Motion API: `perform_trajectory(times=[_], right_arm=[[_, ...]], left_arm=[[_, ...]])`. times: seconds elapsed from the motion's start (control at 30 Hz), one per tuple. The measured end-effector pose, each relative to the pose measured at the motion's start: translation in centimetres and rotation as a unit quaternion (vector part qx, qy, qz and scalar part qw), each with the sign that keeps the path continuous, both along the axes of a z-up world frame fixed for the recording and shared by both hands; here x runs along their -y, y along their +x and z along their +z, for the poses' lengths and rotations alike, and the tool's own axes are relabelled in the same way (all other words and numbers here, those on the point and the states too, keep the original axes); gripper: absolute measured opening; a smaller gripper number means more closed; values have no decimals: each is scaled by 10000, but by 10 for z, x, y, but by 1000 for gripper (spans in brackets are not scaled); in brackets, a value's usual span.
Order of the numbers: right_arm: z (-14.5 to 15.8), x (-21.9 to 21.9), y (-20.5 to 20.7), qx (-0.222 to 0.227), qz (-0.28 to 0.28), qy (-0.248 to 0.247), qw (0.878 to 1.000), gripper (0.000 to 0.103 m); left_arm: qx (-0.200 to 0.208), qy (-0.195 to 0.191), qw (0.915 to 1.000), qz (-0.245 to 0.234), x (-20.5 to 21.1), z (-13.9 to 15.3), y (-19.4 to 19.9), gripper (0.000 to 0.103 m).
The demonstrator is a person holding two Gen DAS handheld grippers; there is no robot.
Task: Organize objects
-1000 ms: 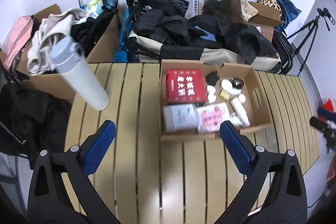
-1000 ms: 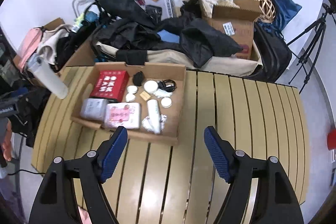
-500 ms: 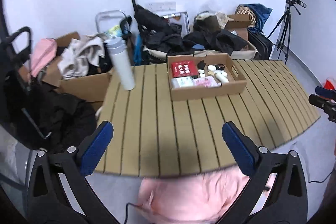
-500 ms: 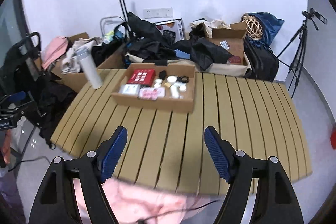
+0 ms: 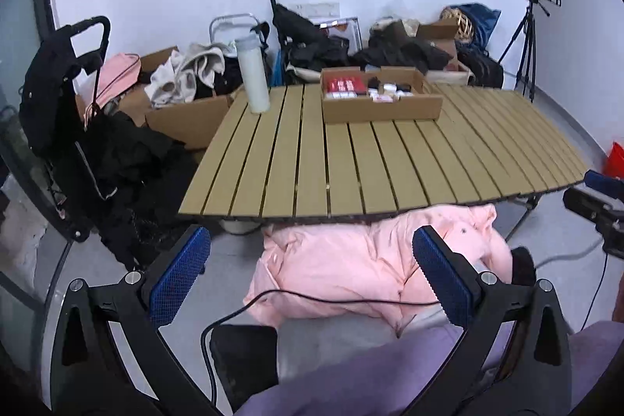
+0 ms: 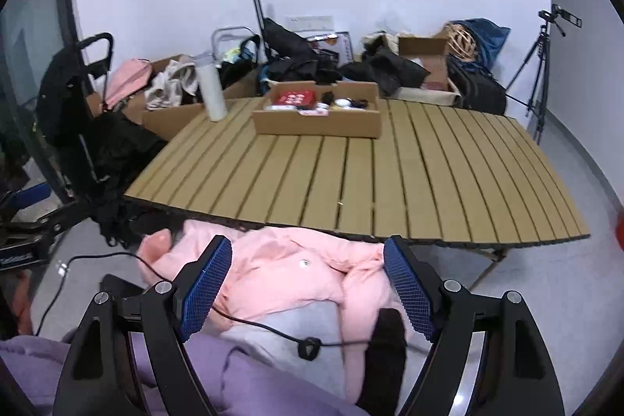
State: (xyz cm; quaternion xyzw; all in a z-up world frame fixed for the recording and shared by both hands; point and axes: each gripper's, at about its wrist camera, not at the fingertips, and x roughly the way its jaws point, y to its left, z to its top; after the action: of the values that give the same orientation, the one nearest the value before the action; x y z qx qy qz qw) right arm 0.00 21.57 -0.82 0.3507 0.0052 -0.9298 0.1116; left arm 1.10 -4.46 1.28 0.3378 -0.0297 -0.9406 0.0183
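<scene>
red box (image 5: 346, 85) | label white (characters seemingly unreadable) | cardboard tray (image 5: 380, 108)

Pink jacket (image 5: 362, 275) on my lap, black cable (image 5: 312, 299) across it. Tripod (image 6: 540, 65) by the right wall. Clothes pile (image 5: 331, 45) behind the table.

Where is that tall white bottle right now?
The white bottle stands upright near the far left corner of the slatted table in both views, left of the cardboard box and apart from it.
</scene>
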Motion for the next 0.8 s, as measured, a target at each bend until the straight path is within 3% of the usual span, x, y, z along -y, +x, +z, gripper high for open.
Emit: perform_trajectory(times=[0.37, 0.8], right_arm=[[-2, -4, 6, -29, -103, -47, 9999, 84], [-11, 3, 2, 82, -130, 146, 9998, 84]], left_arm=[[17, -155, 9999, -60, -10, -5, 8, 103], [115, -23, 9999, -95, -5, -11, 2, 103]])
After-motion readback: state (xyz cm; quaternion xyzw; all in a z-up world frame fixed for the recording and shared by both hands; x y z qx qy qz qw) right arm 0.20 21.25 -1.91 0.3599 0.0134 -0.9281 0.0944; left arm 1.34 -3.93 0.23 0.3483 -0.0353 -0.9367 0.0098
